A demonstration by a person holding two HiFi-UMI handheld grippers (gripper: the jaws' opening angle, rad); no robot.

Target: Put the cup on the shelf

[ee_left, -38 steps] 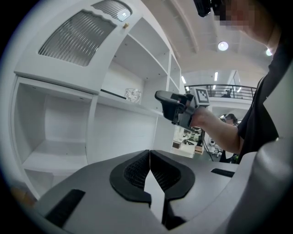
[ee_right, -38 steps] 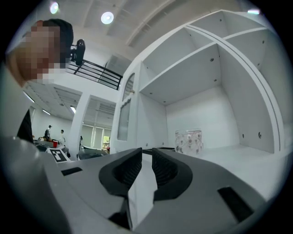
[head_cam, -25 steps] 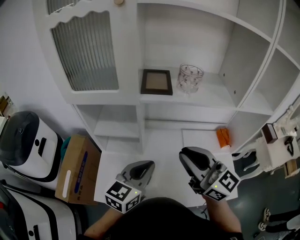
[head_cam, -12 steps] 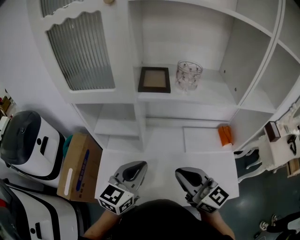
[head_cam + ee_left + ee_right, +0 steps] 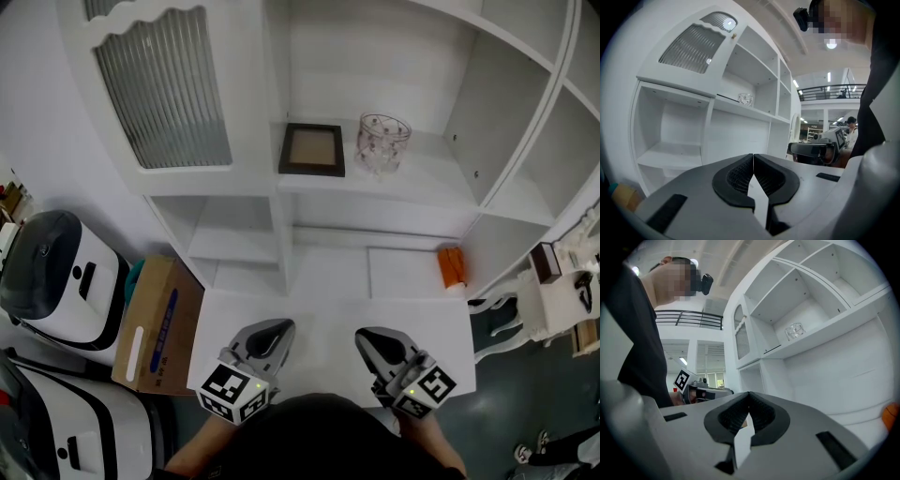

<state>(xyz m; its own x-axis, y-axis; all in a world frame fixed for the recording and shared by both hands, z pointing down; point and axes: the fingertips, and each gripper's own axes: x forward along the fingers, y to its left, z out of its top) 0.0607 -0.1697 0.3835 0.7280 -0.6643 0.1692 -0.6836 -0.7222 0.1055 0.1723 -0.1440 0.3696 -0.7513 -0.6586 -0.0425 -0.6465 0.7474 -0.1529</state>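
A clear glass cup point(image 5: 381, 142) with small dark specks stands upright on the white shelf point(image 5: 412, 192), right of a dark picture frame point(image 5: 312, 150). The same cup point(image 5: 745, 98) shows far off in the left gripper view, and as a small cup point(image 5: 794, 331) in the right gripper view. Both grippers are held low near the person's body, far from the shelf. My left gripper point(image 5: 268, 334) is shut with nothing in it, its jaws meeting at the tips point(image 5: 753, 156). My right gripper point(image 5: 380, 339) is likewise shut and empty point(image 5: 748, 394).
An orange object point(image 5: 450, 267) lies on the lower ledge at the right. A cardboard box point(image 5: 155, 328) and white machines point(image 5: 52, 281) stand at the left. A white cabinet door with ribbed glass point(image 5: 164, 89) is at the upper left. A small white stand point(image 5: 562, 300) is at the right.
Both grippers drew back toward the person's body and lower in the head view over the last second. The cup stays on the shelf.
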